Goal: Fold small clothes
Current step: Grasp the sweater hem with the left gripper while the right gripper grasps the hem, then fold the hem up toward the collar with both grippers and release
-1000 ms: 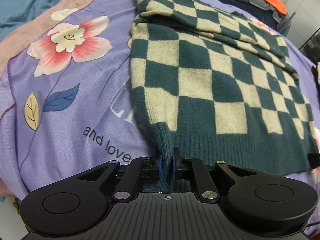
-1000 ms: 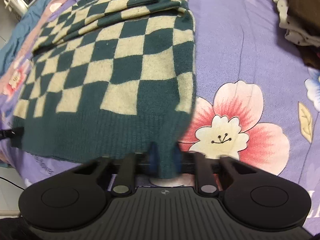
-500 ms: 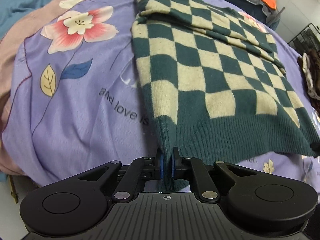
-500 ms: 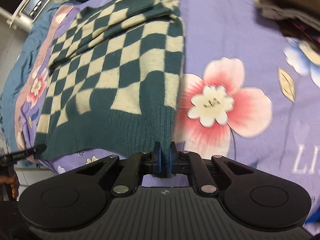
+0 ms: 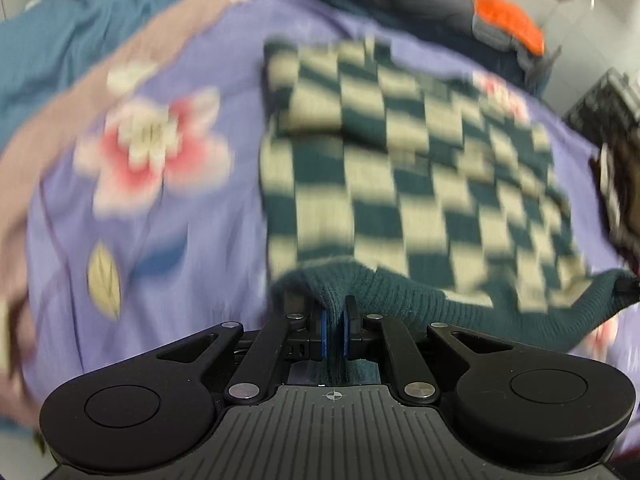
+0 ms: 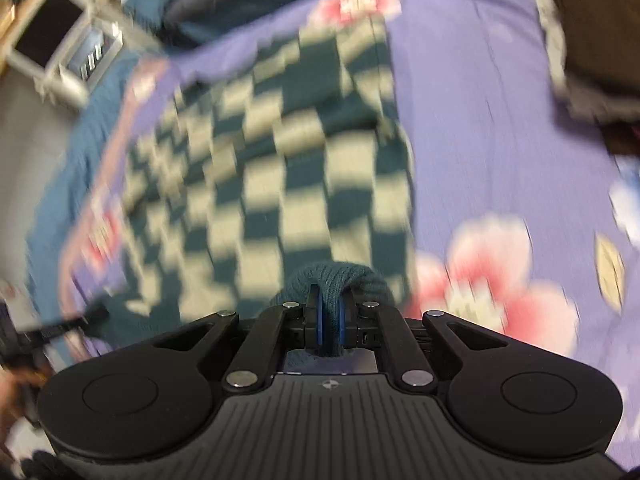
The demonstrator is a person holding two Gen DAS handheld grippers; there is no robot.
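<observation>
The left gripper (image 5: 335, 326) pinches the sweater (image 5: 420, 184)'s ribbed teal hem between its blue fingers (image 5: 323, 330), and its jaws are opening slightly. The right gripper (image 6: 329, 320) is clamped on the hem's other corner. Both corners are lifted off the bed (image 5: 224, 240); its purple sheet shows a pink flower (image 5: 152, 148) at 10 o'clock. The sweater, teal-and-cream checked, lies flat toward 12 o'clock. A dark clothes pile (image 6: 588, 28) sits at 2 o'clock in the right view, and everything is motion-blurred.

A home bedroom: a bed (image 5: 248, 60) under a purple flowered sheet (image 6: 480, 128), a blue quilt (image 5: 60, 40), and piled clothes (image 6: 592, 20) at its edge.
</observation>
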